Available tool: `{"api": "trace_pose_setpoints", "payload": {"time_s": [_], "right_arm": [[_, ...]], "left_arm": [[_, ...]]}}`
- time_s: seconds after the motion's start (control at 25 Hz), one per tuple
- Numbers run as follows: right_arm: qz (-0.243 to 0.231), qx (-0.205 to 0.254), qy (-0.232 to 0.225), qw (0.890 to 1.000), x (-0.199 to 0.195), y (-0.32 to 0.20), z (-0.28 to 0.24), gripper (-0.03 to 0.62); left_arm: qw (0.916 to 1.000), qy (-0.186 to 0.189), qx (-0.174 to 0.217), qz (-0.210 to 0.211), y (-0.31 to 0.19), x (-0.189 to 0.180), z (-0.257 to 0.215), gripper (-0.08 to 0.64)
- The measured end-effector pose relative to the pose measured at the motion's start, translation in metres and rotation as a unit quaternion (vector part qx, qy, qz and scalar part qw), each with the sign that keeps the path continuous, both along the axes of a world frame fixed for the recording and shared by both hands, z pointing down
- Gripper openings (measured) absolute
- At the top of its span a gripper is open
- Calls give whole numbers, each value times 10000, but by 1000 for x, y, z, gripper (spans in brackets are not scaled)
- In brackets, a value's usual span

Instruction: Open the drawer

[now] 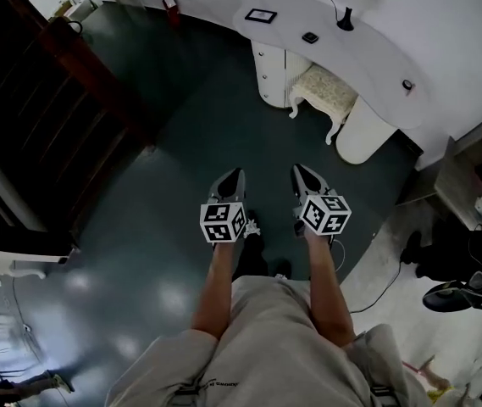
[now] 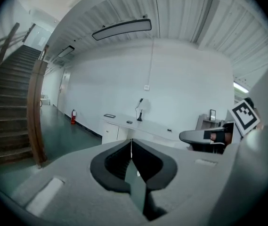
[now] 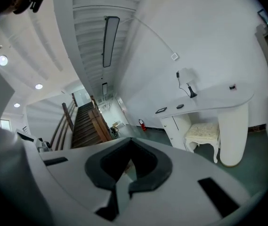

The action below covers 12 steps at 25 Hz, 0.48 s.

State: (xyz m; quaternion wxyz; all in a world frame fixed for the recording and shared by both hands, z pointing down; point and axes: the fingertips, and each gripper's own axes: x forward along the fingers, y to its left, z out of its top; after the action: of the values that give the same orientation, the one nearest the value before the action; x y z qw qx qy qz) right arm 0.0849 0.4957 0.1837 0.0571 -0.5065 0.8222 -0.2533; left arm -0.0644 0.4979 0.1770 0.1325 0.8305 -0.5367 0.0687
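A white curved desk (image 1: 368,53) stands against the far wall, several steps ahead of me. Under its left end is a white cabinet with the drawer fronts (image 1: 270,75), which also shows small in the left gripper view (image 2: 109,132) and in the right gripper view (image 3: 176,125). I hold both grippers side by side at waist height over the dark green floor, far from the desk. My left gripper (image 1: 237,175) (image 2: 132,142) is shut with nothing in it. My right gripper (image 1: 298,170) (image 3: 131,142) has its jaws together and is empty too.
A cushioned white stool (image 1: 324,91) sits under the desk beside the cabinet. A dark wooden staircase (image 1: 46,100) rises at the left. A red fire extinguisher (image 1: 169,5) stands by the far wall. A dark office chair (image 1: 457,295) and shelves (image 1: 478,168) are at the right.
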Motion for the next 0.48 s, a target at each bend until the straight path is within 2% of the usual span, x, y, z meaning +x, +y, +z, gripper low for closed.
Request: {"api": "trace_pose_setpoints", "payload": {"time_s": [0.32,0.48], "right_arm": [[294,-397,97,9987,24,-65,11,14],[415,-373,208,9982,27,-110,2,14]], "left_arm": [[9996,261,-93,67,-82,13,-1,11],[9998,159,23,153,-128,12,-5,11]]}}
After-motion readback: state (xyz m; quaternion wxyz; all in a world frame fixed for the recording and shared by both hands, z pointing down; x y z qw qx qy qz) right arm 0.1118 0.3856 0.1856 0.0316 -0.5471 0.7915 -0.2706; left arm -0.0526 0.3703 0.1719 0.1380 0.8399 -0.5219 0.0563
